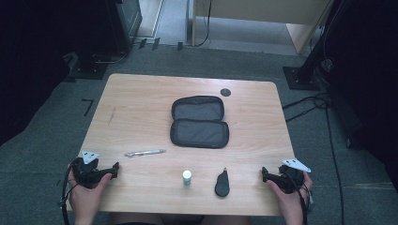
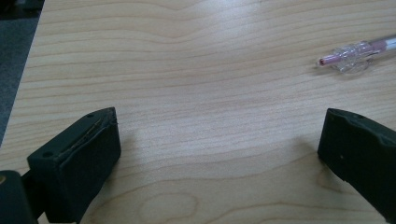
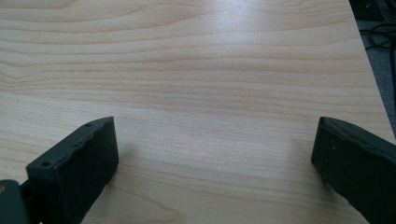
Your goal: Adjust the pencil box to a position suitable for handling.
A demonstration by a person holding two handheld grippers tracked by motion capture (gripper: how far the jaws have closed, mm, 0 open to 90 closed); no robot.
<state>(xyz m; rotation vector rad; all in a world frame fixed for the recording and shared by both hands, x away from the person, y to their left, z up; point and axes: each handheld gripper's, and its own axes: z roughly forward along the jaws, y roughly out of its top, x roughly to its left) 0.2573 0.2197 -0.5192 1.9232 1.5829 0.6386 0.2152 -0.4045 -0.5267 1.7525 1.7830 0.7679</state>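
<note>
An open dark pencil case [image 1: 199, 122] lies flat in the middle of the wooden table [image 1: 141, 103], its grey lining facing up. A clear pen [image 1: 144, 153] with a pink core rests nearer the front left; its tip end [image 2: 359, 50] shows at the upper right of the left gripper view. A small white bottle [image 1: 187, 177] stands near the front edge, beside a black drop-shaped object [image 1: 222, 184]. My left gripper [image 1: 96, 165] [image 2: 219, 126] rests open at the front left corner over bare wood. My right gripper [image 1: 283, 174] [image 3: 215, 128] is open at the front right corner, also with nothing between its jaws.
A black round mark [image 1: 225, 92] sits near the table's far edge. Grey carpet surrounds the table, with cables [image 1: 309, 101] on the floor at the right and dark stands at the back corners. The right table edge [image 3: 373, 93] runs close to my right gripper.
</note>
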